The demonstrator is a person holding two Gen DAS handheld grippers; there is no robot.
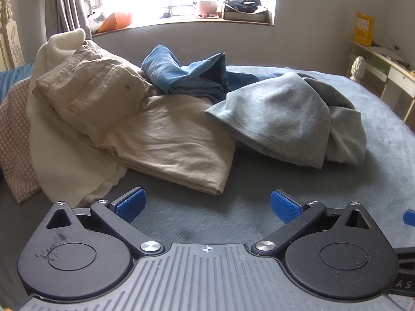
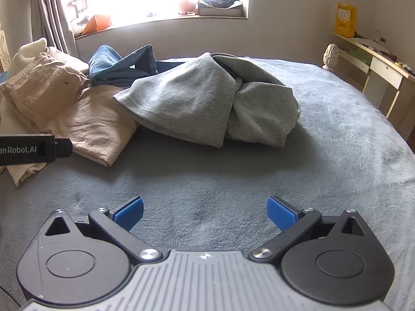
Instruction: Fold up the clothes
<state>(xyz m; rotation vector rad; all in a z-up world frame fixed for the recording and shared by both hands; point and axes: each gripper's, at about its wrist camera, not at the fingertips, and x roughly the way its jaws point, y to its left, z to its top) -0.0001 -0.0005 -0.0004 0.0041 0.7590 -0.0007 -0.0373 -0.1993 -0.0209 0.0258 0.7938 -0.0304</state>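
Left tool (image 1: 206, 206): wide open, holding nothing, low over the bed (image 1: 259, 223).
Right tool (image 2: 205, 213): wide open too, empty, over bare blanket.
Tan trousers (image 1: 166, 140): nearest, lying partly flat, not neat.
Grey top (image 2: 197, 103): bunched up, touching the trousers.
Blue jeans (image 1: 186, 75): crumpled, farthest back.
Good way: pinch an edge, pull flat, then fold.
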